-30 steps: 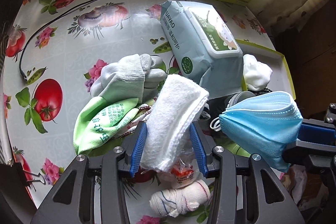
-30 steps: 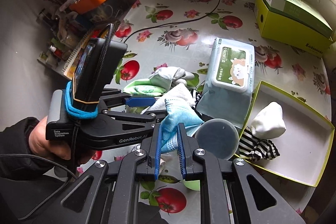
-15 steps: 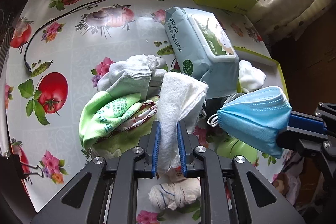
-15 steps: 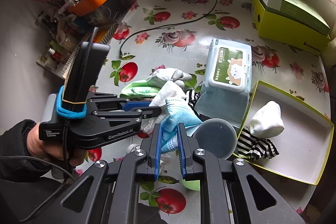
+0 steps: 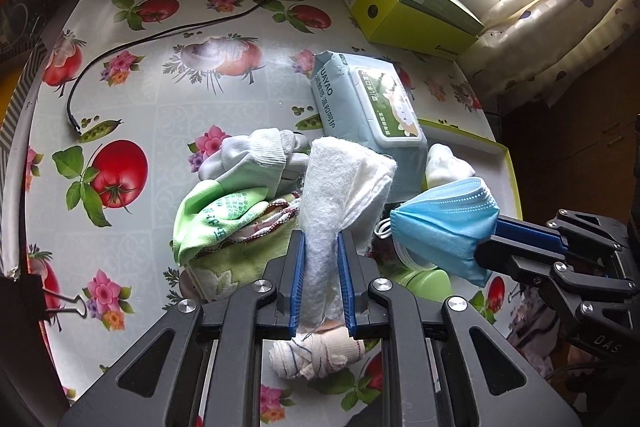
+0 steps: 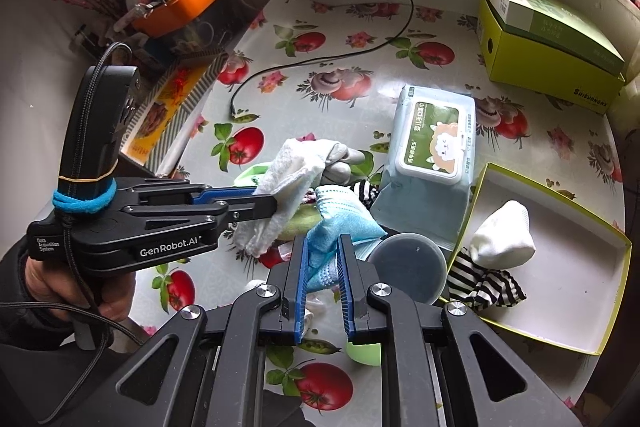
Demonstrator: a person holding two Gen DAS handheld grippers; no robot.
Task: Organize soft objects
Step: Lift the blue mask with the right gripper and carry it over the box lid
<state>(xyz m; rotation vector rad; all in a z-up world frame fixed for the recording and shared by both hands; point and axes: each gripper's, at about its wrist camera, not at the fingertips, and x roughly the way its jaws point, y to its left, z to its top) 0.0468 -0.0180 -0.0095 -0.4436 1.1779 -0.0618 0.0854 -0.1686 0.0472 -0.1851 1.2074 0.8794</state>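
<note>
My left gripper [image 5: 321,239] is shut on a folded white towel [image 5: 340,187], held a little above the heap; in the right wrist view that towel [image 6: 286,179] hangs from the left gripper [image 6: 268,201]. My right gripper [image 6: 323,243] is shut on a blue face mask [image 6: 340,223], which also shows as the mask [image 5: 444,223] at the right of the left wrist view. Under them lie a grey glove [image 5: 256,155], a green cloth [image 5: 216,219] and a rolled white rag [image 5: 316,351]. The open yellow-green box [image 6: 600,307] holds a white sock [image 6: 504,235] and a striped sock [image 6: 484,283].
A pack of wet wipes [image 6: 436,147] lies beside the box. A round grey lid [image 6: 408,267] sits near my right gripper. A closed green carton [image 6: 548,43] stands at the back right, and a black cable [image 5: 168,31] runs across the fruit-print tablecloth [image 5: 160,131]. A binder clip [image 5: 60,307] sits at the left edge.
The left gripper's jaws closed on the white towel and lifted it off the heap. The right gripper kept still with the mask in it.
</note>
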